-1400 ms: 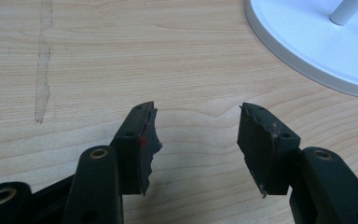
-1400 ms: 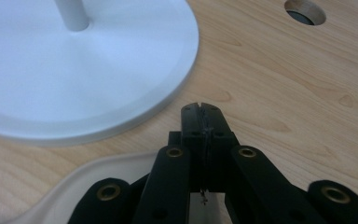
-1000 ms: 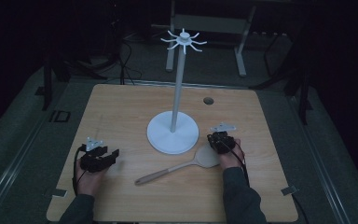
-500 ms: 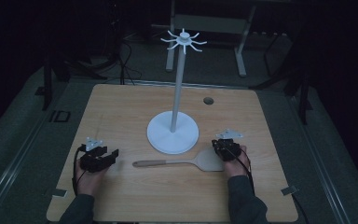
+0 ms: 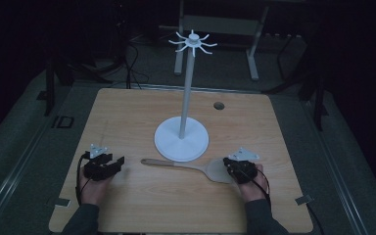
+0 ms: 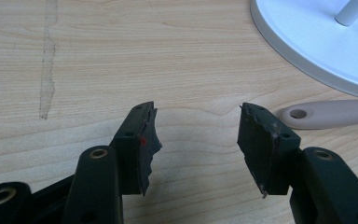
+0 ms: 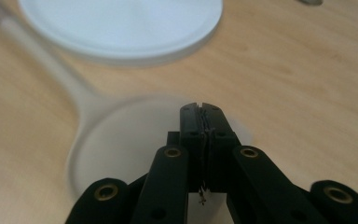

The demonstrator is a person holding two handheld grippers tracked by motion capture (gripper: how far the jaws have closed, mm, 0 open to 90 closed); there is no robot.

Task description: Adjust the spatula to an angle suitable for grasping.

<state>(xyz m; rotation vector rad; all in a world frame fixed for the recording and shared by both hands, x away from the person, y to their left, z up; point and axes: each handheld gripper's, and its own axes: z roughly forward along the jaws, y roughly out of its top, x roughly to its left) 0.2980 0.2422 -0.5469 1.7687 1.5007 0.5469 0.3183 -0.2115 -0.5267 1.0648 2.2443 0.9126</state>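
Swung round since a second ago, the spatula (image 5: 191,167) now lies flat on the worktop (image 5: 127,117) before the white stand (image 5: 181,139), handle hole toward the left claw (image 5: 119,162), which waits spread apart; the right claw (image 5: 229,170), pressed together, rests on its blade, seemingly pushing.

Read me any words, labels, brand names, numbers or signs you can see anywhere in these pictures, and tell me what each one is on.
"ID": white outlined letters on the dark floor left of the wooden table, as far as the dim high view lets them be read.
No text, brand or number on the white stand, the spatula or either hand-held gripper.
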